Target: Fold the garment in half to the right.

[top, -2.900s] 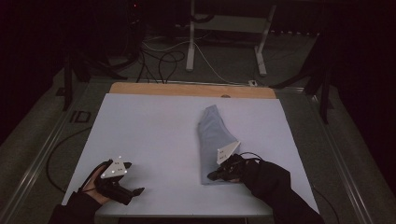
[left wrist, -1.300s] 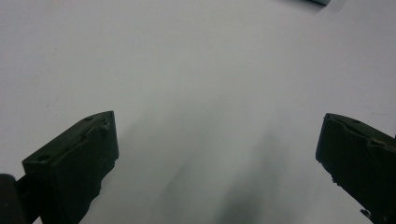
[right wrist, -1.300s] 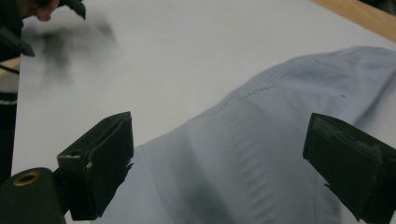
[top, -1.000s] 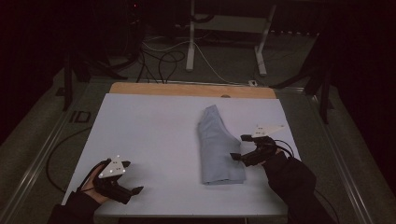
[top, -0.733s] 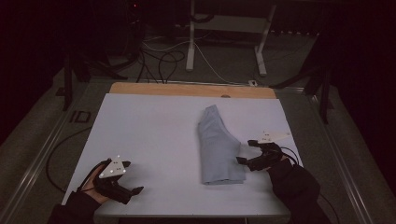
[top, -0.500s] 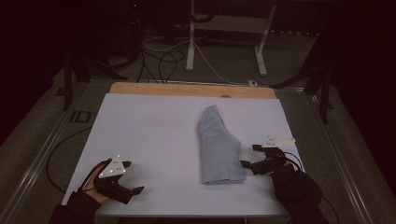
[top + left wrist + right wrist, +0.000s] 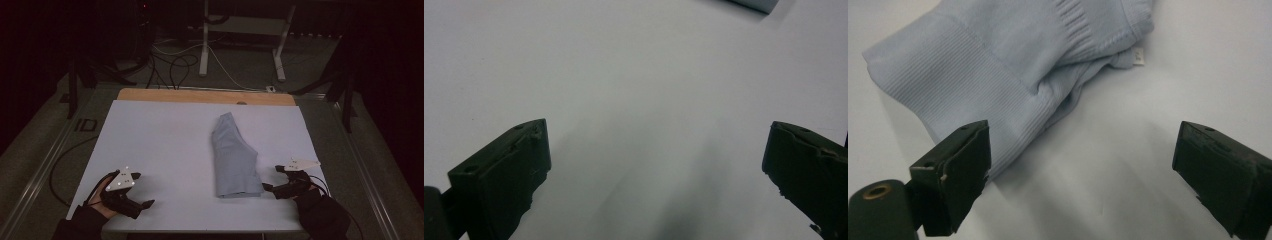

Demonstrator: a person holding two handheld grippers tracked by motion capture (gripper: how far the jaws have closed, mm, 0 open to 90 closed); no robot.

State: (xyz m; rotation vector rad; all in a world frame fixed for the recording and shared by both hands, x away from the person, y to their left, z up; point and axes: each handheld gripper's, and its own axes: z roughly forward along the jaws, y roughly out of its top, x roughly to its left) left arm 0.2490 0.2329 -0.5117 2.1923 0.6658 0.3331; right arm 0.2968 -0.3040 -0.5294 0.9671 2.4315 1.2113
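A folded light-blue knit garment lies right of centre on the white table top, its ribbed hem toward the near edge. My right gripper is open just right of the garment's near right corner, low over the table. In the right gripper view the ribbed hem lies just past the left jaw, and the gripper holds nothing. My left gripper rests open at the near left corner of the table. In the left gripper view it faces bare table, with the garment's edge at the top.
A wooden strip runs along the table's far edge. Beyond it are cables on the floor and white desk legs. A small white tag sticks out of the garment's fold.
My right gripper left the garment's near corner, swung out to the right, then came back toward the near edge beside the hem. The left gripper has stayed still.
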